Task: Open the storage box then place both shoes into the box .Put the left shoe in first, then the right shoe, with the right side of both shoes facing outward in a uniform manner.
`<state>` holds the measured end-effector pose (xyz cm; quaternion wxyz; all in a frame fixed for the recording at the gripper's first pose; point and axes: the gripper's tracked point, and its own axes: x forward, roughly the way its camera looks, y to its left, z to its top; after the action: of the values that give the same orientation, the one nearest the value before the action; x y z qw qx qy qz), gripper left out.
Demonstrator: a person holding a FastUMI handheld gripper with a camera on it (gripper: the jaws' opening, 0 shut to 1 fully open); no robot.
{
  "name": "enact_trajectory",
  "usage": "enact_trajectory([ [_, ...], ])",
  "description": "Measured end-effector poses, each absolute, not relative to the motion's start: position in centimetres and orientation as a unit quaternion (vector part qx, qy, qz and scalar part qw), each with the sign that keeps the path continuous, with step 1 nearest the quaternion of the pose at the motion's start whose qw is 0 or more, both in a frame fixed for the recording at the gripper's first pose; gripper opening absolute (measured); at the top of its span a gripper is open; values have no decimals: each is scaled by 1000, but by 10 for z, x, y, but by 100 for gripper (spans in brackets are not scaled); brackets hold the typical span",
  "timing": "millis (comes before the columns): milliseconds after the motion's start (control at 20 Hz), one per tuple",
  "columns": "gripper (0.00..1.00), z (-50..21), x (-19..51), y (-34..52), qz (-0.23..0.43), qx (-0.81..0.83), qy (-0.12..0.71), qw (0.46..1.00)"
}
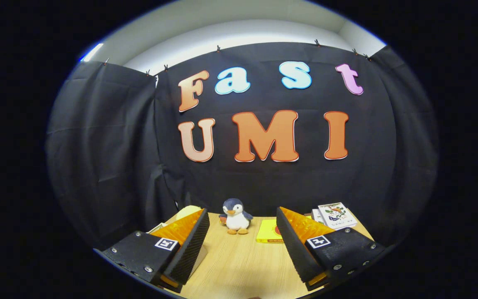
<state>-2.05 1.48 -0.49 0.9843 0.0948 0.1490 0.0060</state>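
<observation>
The tool (243,232) hangs released, fingers wide apart over the worktop (239,265); a plush penguin (235,216) stands beyond them at the far edge.

What may be the storage box (190,210) shows as a pale cream corner on the wooden table (239,265), mostly hidden behind the left finger of the gripper (242,215), whose two fingers stand wide apart.

bare table (239,265) between tongs (243,232), penguin (235,216) beyond
</observation>
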Motion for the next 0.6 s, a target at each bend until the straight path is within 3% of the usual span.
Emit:
enact_trajectory([
  [600, 97, 10, -35, -25, -14, 62, 56, 996],
])
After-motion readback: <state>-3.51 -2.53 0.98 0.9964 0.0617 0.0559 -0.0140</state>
